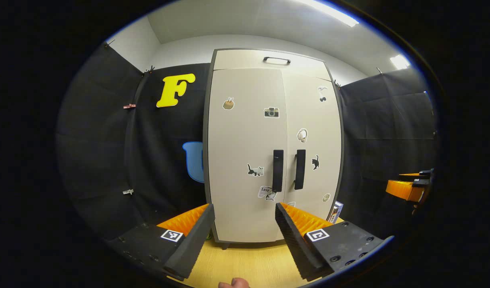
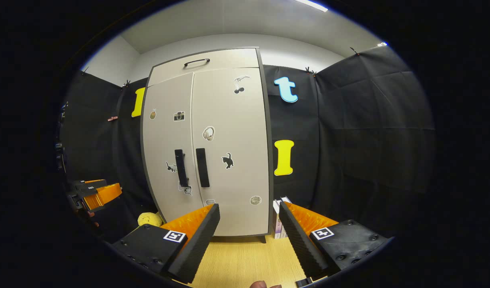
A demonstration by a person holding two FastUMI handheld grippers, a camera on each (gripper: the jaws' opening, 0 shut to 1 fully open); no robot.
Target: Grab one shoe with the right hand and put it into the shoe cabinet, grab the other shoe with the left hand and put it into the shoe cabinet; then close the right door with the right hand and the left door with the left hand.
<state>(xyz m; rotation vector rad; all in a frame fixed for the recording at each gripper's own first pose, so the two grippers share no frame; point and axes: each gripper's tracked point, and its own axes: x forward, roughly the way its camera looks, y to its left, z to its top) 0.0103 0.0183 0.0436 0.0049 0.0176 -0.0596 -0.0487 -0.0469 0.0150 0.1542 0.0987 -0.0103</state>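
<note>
Shoe cabinet (image 1: 245,160): left door (image 1: 247,152) and right door (image 1: 313,144) both closed; contents, shoes included, hidden. Left gripper (image 1: 245,224) and right gripper (image 2: 249,224) gape apart, empty, facing it. Boxes (image 2: 278,218) beside cabinet; yellow plush (image 2: 149,219) on floor (image 2: 245,256).

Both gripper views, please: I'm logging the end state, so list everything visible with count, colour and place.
Shoe cabinet: one, beige, dark-edged, on the floor against the booth wall, both doors closed.
Door handles: two, black, upright, either side of the centre seam.
Top handle: one, black, on the upper panel.
Stickers: several, mixed colours, on both doors.
Floor: light wood.
Yellow soft object: one, left of the cabinet's foot.
Boxes: white, right of the cabinet's foot.
Left gripper: open, empty.
Right gripper: open, empty.
</note>
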